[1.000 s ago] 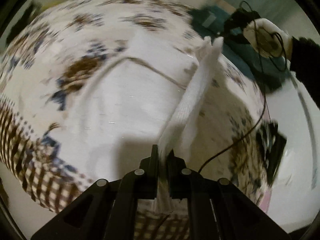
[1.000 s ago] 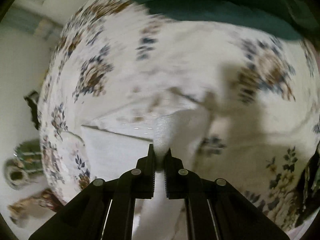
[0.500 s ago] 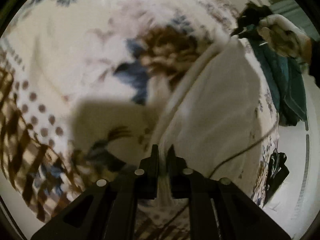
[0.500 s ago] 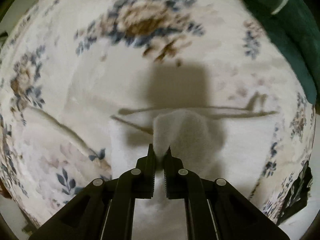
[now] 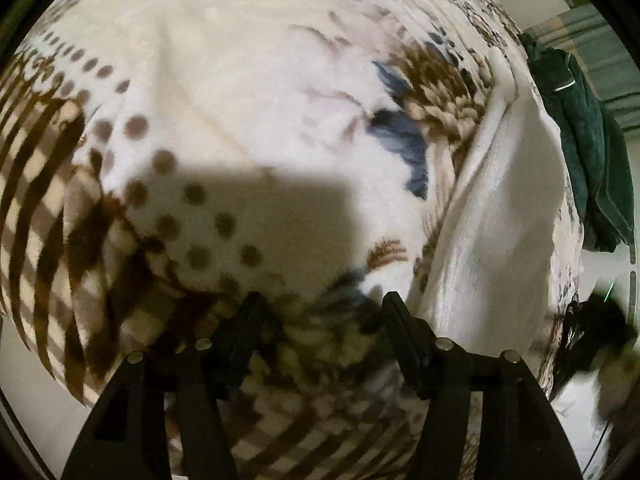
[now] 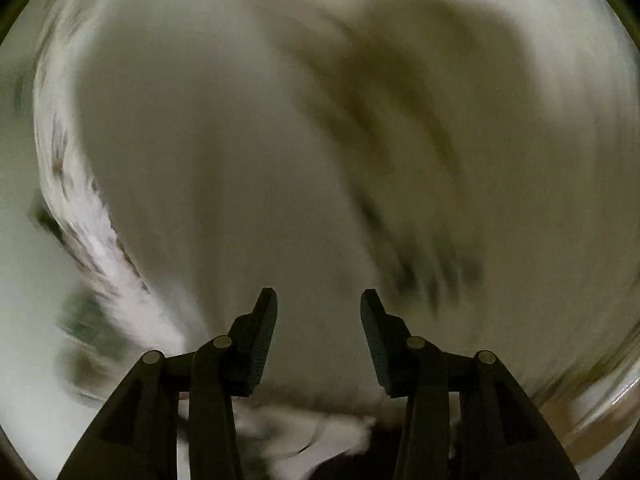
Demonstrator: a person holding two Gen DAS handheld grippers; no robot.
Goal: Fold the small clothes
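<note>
Blanket: floral fleece blanket fills my left view, spread under everything
Garment: white garment lies flat on the blanket, just right of my left jaws, long axis running from near me up and away
Handling: I judge it light, soft and limp, no slip; best taken by a corner or along the ribbed long edge
Left gripper: jaws have just been opening, apart now, nothing between them
Right gripper: jaws likewise just opened, apart and empty, view badly blurred

surface: floral fleece blanket | right edge: dark green cloth heap | light: hard shadow
</note>
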